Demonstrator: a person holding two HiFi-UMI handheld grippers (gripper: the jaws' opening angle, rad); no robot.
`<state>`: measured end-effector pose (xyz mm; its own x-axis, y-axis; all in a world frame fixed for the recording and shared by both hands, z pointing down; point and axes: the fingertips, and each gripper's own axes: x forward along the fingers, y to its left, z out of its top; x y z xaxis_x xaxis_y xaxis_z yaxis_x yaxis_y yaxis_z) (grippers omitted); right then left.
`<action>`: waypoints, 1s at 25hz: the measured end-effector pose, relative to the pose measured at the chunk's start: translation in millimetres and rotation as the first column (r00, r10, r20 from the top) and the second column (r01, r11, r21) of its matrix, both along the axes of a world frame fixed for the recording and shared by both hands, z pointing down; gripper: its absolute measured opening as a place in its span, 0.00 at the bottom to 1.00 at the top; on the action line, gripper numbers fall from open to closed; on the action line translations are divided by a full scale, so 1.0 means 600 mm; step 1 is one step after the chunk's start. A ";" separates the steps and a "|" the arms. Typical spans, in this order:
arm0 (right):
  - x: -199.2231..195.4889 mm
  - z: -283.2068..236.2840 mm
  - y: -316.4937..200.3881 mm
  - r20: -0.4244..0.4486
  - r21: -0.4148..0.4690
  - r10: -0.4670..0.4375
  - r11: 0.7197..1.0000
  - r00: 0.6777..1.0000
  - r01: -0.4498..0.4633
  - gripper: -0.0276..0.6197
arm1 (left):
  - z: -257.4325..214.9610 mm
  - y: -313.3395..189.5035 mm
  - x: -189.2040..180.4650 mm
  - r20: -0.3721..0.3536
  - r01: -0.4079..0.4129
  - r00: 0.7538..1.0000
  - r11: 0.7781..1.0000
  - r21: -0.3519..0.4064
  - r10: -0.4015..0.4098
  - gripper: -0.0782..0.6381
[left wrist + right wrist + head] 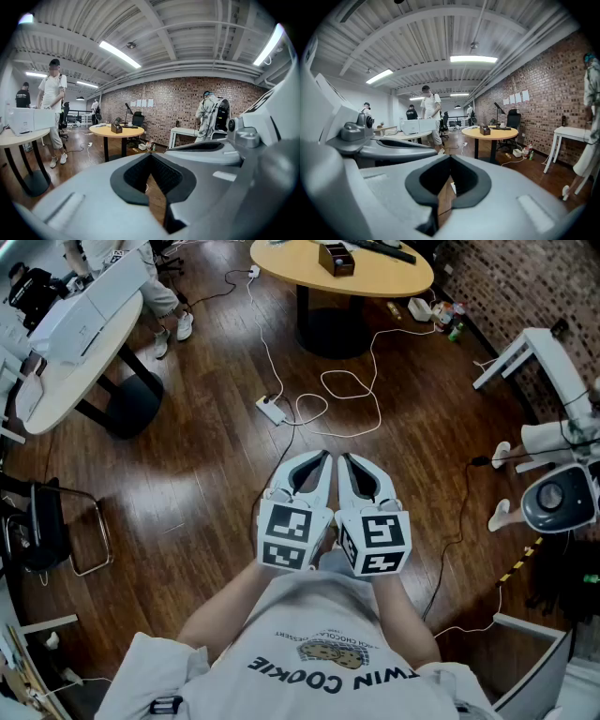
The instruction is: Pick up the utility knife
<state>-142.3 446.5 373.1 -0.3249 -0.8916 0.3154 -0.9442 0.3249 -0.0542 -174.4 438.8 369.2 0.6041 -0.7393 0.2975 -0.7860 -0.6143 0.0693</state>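
Observation:
No utility knife shows in any view. In the head view my left gripper (323,455) and right gripper (344,457) are held side by side in front of the person's chest, above the wooden floor (206,474). Both point forward and slightly down. The left gripper (151,155) has its jaws shut with nothing between them; the right gripper's body (220,150) lies close on its right. The right gripper (450,157) is shut too and holds nothing, with the left gripper's body (389,147) beside it.
A round yellow table (394,279) with a brown box (336,259) stands ahead. White cables and a power strip (272,410) lie on the floor. A white table (66,362) and a metal chair frame (84,540) are left, white equipment (562,495) right. A person (54,112) stands by the table.

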 end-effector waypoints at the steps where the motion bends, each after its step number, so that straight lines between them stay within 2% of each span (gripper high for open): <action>1: 0.003 0.001 -0.009 0.000 0.004 0.000 1.000 1.000 0.000 0.04 | 0.003 -0.008 0.004 0.000 -0.002 1.000 1.000 0.000 0.002 0.12; 11: 0.047 0.015 -0.113 0.010 0.010 0.007 1.000 1.000 -0.007 0.04 | 0.028 -0.107 0.045 0.018 -0.002 1.000 1.000 -0.009 0.002 0.12; 25: 0.185 0.016 -0.318 0.028 -0.003 -0.054 0.999 0.998 0.054 0.04 | 0.028 -0.315 0.179 0.033 0.077 0.997 0.997 -0.021 -0.076 0.12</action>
<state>-31.3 256.0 382.5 -0.3814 -0.8713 0.3088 -0.9233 0.3753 -0.0814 -67.0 249.8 386.0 0.5357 -0.7762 0.3324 -0.8328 -0.5508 0.0560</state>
